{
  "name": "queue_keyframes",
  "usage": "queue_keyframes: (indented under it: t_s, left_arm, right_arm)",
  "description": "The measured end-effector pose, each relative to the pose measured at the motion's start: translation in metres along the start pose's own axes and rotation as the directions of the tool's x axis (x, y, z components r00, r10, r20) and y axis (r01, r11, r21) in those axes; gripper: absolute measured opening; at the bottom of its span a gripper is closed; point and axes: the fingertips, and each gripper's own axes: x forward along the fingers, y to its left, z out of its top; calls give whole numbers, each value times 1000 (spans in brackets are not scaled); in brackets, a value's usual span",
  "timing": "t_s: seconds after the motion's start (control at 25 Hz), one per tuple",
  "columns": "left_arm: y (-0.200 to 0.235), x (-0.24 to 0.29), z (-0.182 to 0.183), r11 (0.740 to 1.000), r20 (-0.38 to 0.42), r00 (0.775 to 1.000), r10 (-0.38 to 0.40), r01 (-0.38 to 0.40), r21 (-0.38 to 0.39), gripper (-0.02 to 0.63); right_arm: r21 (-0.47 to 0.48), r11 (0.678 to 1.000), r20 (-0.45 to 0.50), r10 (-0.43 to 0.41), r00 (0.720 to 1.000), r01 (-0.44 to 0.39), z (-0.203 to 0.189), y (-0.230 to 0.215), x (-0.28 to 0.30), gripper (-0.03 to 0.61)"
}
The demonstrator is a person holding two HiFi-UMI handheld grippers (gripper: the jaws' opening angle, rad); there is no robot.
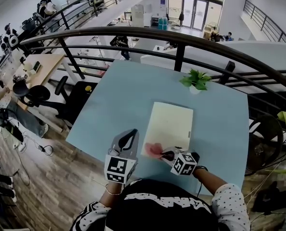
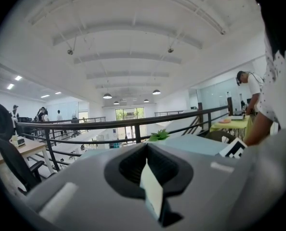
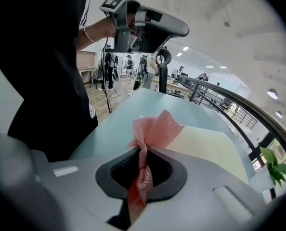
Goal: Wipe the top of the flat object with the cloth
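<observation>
A flat cream-coloured board lies on the light blue table. My right gripper is shut on a pink mesh cloth, which rests at the board's near left corner. In the right gripper view the cloth bunches up out of the closed jaws, with the board just beyond. My left gripper hovers over the table left of the board, jaws together and empty. Its view looks out level over the table.
A small potted plant stands at the table's far edge beside a black railing. Beyond the railing the floor drops to a lower level. An office chair sits left of the table.
</observation>
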Motion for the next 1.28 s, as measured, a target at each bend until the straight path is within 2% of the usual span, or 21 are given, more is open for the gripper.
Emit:
queue_keyframes:
  t_s: [0.28,0.48,0.6,0.76,0.96,1.28]
  left_arm:
    - [5,-2,-1,1000,0,1000,27,-27,-1,0]
    - [5,-3,-1,999,-7,999,36,-36,-6,0]
    - [8,-4,-4,999,-8,999,46,-46,-7,0]
    - [11,-2,-5,998,-12,998,60,-60,-14,0]
    - [18,0,-10,997,-23,997,72,-72,-19,0]
    - [33,5,-10,994,-29,994,104,-104,-28,0]
  right_arm:
    - [2,1000,18,27,999,-27,-1,-2,1,20]
    - [149,985,101,70,992,-85,1,-15,-9,20]
    - [220,975,125,-8,992,-20,-7,-43,-20,20]
    - [240,966,107,-123,987,94,-24,-88,-38,20]
    - [264,938,54,-248,967,226,-52,-137,-54,20]
    - [261,901,-50,-347,937,347,-88,-206,-66,20]
